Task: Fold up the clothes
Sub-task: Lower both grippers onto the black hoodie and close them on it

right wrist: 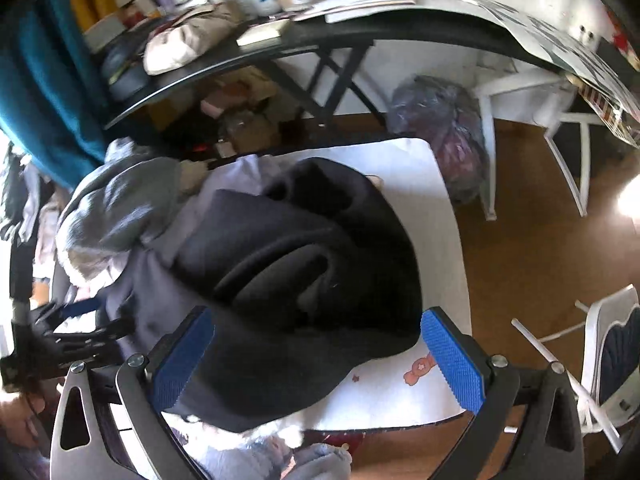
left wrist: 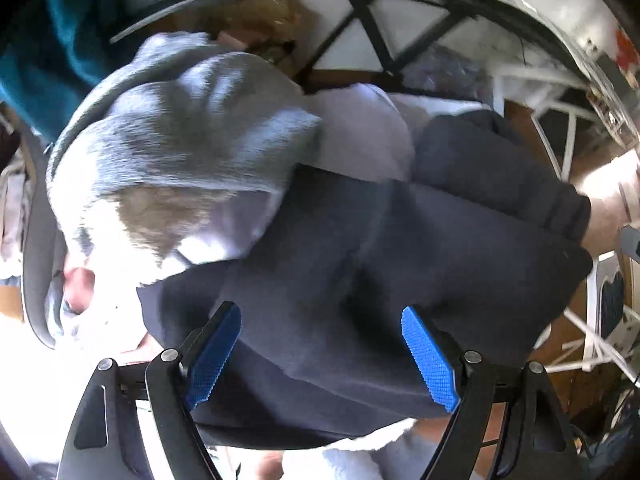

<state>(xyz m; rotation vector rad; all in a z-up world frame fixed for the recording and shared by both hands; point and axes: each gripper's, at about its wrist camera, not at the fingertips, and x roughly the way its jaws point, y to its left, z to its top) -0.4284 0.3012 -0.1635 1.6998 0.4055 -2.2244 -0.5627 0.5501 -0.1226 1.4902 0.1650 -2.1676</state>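
A dark navy garment [left wrist: 360, 264] lies bunched on a small white table [right wrist: 440, 240], its folds piled up [right wrist: 304, 248]. A grey fleece garment [left wrist: 180, 128] lies heaped to its left [right wrist: 116, 204], over pale lilac cloth [left wrist: 360, 128]. My left gripper [left wrist: 322, 354] hovers just above the navy garment, its blue pads wide apart with nothing between them. My right gripper [right wrist: 318, 360] hangs over the navy garment's near edge, also open and holding nothing. The left gripper's black frame [right wrist: 80, 332] shows at the left edge of the right wrist view.
A cluttered black desk [right wrist: 280, 40] stands behind the table, with boxes beneath it. White chairs [right wrist: 568, 152] and a filled plastic bag [right wrist: 440, 132] stand on the wooden floor to the right. A teal curtain [right wrist: 44, 92] hangs at the left. More pale cloth [right wrist: 280, 456] lies near me.
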